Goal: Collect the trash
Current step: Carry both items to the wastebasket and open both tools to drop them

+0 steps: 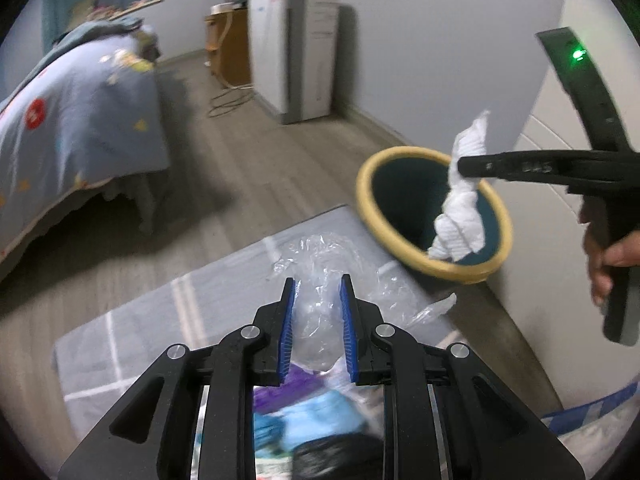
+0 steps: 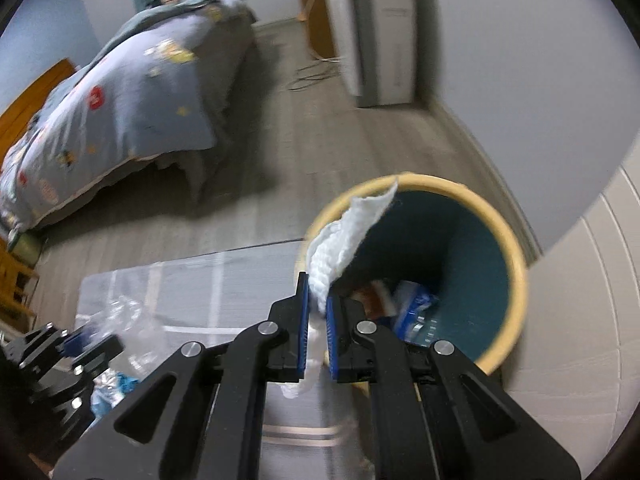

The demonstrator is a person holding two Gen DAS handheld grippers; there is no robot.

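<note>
My left gripper [image 1: 318, 282] is shut on a crumpled clear plastic bag [image 1: 320, 316], held above a grey mat [image 1: 160, 312]. My right gripper [image 2: 316, 284] is shut on a white crumpled tissue [image 2: 348, 236], which sticks up in front of the bin's near rim. In the left wrist view the tissue [image 1: 460, 216] hangs from the right gripper [image 1: 464, 168] over the mouth of the bin [image 1: 372, 200]. The round bin [image 2: 516, 264] has a yellow rim and a teal inside, and some wrappers [image 2: 412, 304] lie at its bottom. The left gripper [image 2: 76, 340] shows at the lower left with the plastic bag [image 2: 124, 328].
A bed [image 1: 72, 120] with a blue patterned cover stands to the left. A white cabinet [image 1: 292, 56] and a wooden stand [image 1: 228, 48] sit against the far wall, with cables [image 1: 228, 100] on the floor. A white panel [image 2: 580, 320] rises right of the bin. A hand [image 1: 608, 256] holds the right gripper.
</note>
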